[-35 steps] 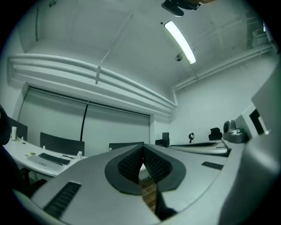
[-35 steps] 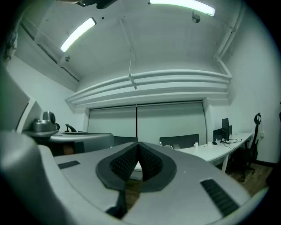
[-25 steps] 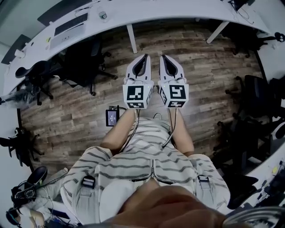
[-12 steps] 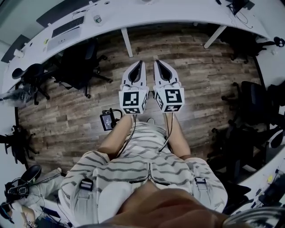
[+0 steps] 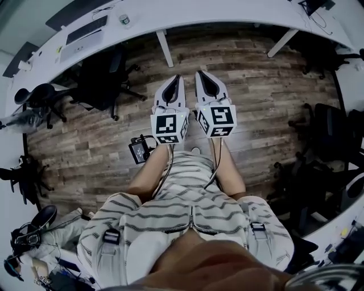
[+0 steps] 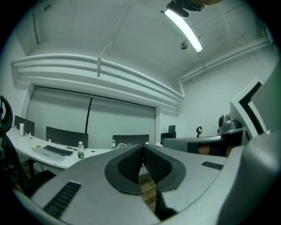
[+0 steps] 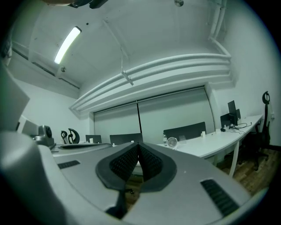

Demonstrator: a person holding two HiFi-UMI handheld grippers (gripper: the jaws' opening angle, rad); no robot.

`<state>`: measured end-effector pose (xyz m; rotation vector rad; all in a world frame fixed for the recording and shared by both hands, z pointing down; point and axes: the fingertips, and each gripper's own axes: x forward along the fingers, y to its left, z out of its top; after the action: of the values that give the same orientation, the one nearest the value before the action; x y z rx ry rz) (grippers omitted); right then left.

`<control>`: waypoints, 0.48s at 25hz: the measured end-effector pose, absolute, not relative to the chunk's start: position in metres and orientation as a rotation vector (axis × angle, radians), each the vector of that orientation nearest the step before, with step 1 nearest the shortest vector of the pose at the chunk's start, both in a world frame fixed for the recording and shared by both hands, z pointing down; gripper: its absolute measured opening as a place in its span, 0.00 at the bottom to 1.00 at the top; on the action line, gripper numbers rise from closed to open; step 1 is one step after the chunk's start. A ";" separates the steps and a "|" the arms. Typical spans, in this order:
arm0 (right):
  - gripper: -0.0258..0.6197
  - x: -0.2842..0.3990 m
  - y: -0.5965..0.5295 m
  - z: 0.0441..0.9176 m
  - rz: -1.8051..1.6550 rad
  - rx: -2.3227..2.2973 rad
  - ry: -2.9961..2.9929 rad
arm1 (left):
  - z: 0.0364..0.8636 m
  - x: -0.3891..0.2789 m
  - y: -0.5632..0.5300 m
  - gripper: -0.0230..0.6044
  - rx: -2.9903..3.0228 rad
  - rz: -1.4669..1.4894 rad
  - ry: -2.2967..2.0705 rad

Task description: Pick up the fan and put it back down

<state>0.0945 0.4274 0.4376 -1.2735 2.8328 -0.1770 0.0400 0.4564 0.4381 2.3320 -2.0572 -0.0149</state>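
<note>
Well, little has shifted in the last second: the left gripper point(image 5: 175, 79) and the right gripper point(image 5: 203, 75) have only drifted slightly leftward in the head view, staying side by side and pointing level above the floor point(image 5: 256, 85). Both are fully closed, the pads meeting with nothing between them. The fan point(image 7: 172, 142), a small round one, stands on the white desk point(image 5: 227, 14) well ahead of the jaws, untouched. So the pick-up looks not yet begun; the person would seemingly need to close the gap and open a gripper first. The desk is long and curved, running along the far wall, with a laptop point(image 5: 85, 31) and a bottle point(image 5: 123, 20) towards its left end. Below it lie wood-look planks, with black chairs point(image 5: 102, 79) pushed about. A small black box point(image 5: 140, 150) sits on the floor beside the person.
</note>
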 end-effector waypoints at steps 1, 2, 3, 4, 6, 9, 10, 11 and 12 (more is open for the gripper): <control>0.06 0.091 0.420 0.437 -0.172 -1.264 2.834 | 0.437 0.039 0.449 0.05 2.348 -0.039 -2.049; 0.06 0.087 0.412 0.438 -0.168 -1.253 2.839 | 0.435 0.038 0.440 0.05 2.368 -0.065 -2.037; 0.06 0.083 0.404 0.439 -0.166 -1.246 2.847 | 0.434 0.037 0.431 0.05 2.381 -0.079 -2.026; 0.06 0.079 0.395 0.440 -0.168 -1.245 2.851 | 0.434 0.036 0.421 0.05 2.383 -0.076 -2.022; 0.06 0.074 0.376 0.441 -0.169 -1.253 2.848 | 0.434 0.029 0.402 0.05 2.375 -0.059 -2.027; 0.06 0.063 0.341 0.439 -0.145 -1.270 2.846 | 0.436 0.015 0.363 0.05 2.367 -0.060 -2.029; 0.06 0.061 0.329 0.439 -0.142 -1.279 2.843 | 0.437 0.011 0.350 0.05 2.363 -0.062 -2.026; 0.06 0.059 0.316 0.439 -0.142 -1.290 2.837 | 0.437 0.008 0.336 0.05 2.364 -0.064 -2.021; 0.06 0.056 0.303 0.439 -0.142 -1.301 2.831 | 0.436 0.005 0.323 0.05 2.368 -0.067 -2.016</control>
<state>0.0564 0.3030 0.4390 -1.3012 2.8314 -0.1423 0.0047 0.3233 0.4361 2.3681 -2.0161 -0.0666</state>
